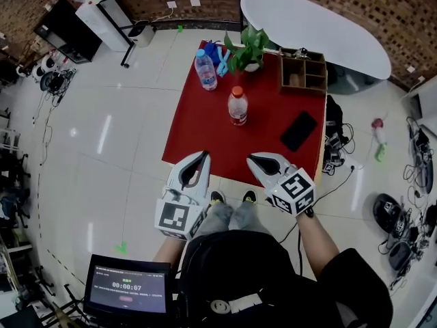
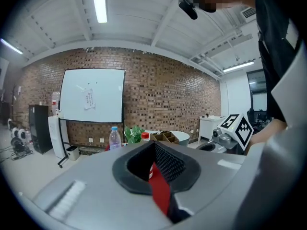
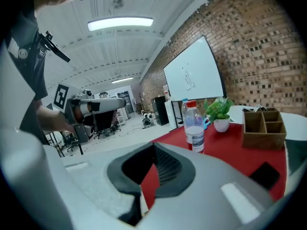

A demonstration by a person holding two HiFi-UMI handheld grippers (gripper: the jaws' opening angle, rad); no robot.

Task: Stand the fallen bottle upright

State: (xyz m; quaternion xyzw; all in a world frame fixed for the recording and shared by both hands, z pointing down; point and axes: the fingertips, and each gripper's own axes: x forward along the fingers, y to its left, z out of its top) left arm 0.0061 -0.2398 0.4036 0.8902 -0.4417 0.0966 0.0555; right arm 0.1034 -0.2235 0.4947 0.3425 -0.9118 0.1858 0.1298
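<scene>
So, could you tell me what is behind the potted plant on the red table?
A blue item shows behind the potted plant, at the far edge of the red table. The leaves cover part of it, so I cannot tell what it is.

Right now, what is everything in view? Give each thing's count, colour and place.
red table: one, ahead of the person
red-capped bottle: one, clear, upright, mid-table
blue-capped bottle: one, clear, upright, far left corner
potted plant: one, green, white pot, far edge
blue item: one, left of the plant, unclear what
wooden organiser: one, brown, far right corner
flat black slab: one, phone-like, table's right side
oval table: one, white, beyond the red table
screen: one, dark, lower left
left gripper: grey-white, shut, empty, before the near table edge
right gripper: grey-white, shut, empty, alongside
</scene>
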